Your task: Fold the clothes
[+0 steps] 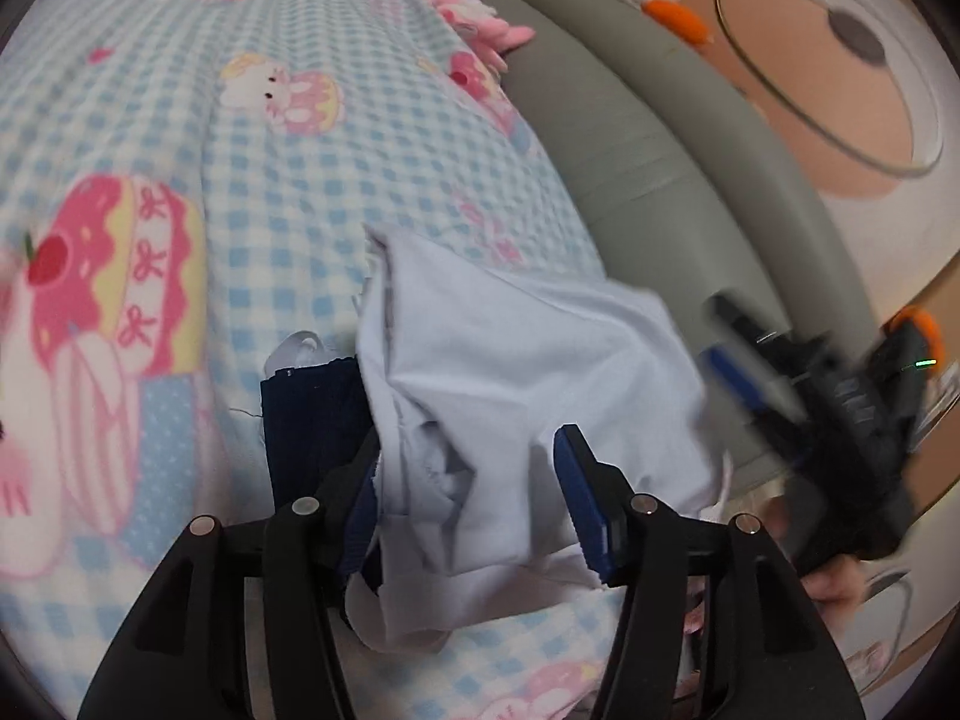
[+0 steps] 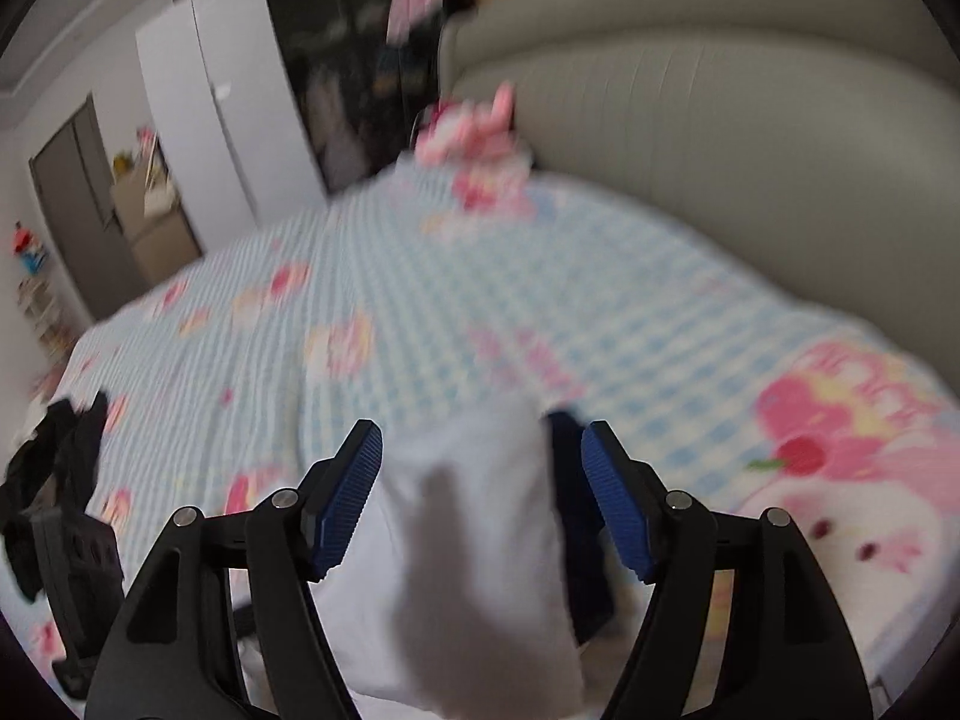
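The left black plastic two-finger gripper (image 1: 474,480) has ribbed blue pads (image 1: 585,510) and silver pivot screws (image 1: 645,503). The right black gripper (image 2: 480,492) matches; at three o'clock in the left view, its blurred body (image 1: 840,420) shows an orange knob (image 1: 918,324), a green light and bare fingers (image 1: 834,585).

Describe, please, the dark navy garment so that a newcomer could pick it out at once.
On the blue-checked bedspread with pink cartoon prints, look just beyond the left hand-held gripper. The dark navy garment lies flat there, partly under the crumpled pale blue cloth. It is the only dark, ribbed piece beside that light fabric.
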The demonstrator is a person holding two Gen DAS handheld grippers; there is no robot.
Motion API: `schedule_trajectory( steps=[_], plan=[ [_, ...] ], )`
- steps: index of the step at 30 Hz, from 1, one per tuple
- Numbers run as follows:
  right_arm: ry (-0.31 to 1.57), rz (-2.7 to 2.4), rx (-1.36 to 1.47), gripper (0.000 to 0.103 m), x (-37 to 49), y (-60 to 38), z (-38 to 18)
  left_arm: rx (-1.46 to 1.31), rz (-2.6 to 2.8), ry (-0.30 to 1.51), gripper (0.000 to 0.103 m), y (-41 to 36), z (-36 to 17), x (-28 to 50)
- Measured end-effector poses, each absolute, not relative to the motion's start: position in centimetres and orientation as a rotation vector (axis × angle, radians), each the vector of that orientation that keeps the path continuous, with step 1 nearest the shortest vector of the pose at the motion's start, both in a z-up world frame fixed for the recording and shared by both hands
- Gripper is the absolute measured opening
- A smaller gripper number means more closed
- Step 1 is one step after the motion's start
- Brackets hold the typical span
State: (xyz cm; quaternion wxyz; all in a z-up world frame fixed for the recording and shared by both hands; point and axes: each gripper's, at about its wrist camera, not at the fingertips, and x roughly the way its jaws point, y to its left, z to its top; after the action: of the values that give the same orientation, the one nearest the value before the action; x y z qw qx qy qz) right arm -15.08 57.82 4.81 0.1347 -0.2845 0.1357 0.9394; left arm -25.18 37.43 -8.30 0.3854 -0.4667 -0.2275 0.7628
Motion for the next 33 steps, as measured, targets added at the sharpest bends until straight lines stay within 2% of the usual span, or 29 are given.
schedule_trajectory(
  steps=[2, 4, 7, 9, 11, 14, 17, 19, 23, 29, 31, 33],
  plan=[
    [0.335, 2.752, -0.738, 0.071, -13.8, 56.2, 5.8, -1.208, 1.977, -0.5, 0.059, 38.1, -8.4, -25.1],
    [0.286, 2.791, -0.799, 0.07, -14.1, 55.0, 5.2, -1.218, 2.029, -0.44, 0.059, 38.4, -8.2, -25.1],
    [0.224, 2.766, -0.909, 0.061, -15.1, 54.7, 2.2, -0.994, 2.241, -0.542, 0.059, 34.8, -5.2, -23.4],
    [0.274, 2.763, -0.898, 0.061, -15.2, 55.7, 1.0, -0.834, 2.266, -0.568, 0.059, 33.5, -2.7, -22.7],
    [0.326, 2.76, -0.886, 0.062, -15.3, 56.7, -0.2, -0.804, 2.198, -0.491, 0.059, 34.9, -1.6, -23.4],
    [0.368, 2.756, -0.893, 0.063, -15.6, 57.3, -0.8, -0.852, 2.144, -0.312, 0.059, 38.2, -2.2, -24.4],
    [0.36, 2.752, -0.908, 0.065, -16.1, 57.4, -1.6, -1.004, 2.105, -0.223, 0.054, 41.0, -4.9, -26.1],
    [0.337, 2.748, -0.927, 0.068, -16.5, 57.4, -2.2, -1.069, 2.089, -0.262, 0.052, 41.3, -6.8, -26.5],
    [0.252, 2.75, -0.951, 0.069, -17.1, 56.8, -3.5, -1.197, 2.051, -0.342, 0.055, 41.9, -10.5, -27.4],
    [0.257, 2.716, -0.964, 0.069, -17.5, 57.0, -4.1, -1.227, 2.039, -0.278, 0.055, 42.4, -10.6, -27.1],
    [0.278, 2.707, -0.969, 0.072, -17.3, 57.4, -4.4, -1.228, 2.017, -0.224, 0.055, 42.5, -10.1, -26.8],
    [0.365, 2.725, -0.972, 0.074, -16.6, 58.1, -4.1, -1.212, 1.979, -0.201, 0.056, 41.7, -9.1, -26.4]
  ],
)
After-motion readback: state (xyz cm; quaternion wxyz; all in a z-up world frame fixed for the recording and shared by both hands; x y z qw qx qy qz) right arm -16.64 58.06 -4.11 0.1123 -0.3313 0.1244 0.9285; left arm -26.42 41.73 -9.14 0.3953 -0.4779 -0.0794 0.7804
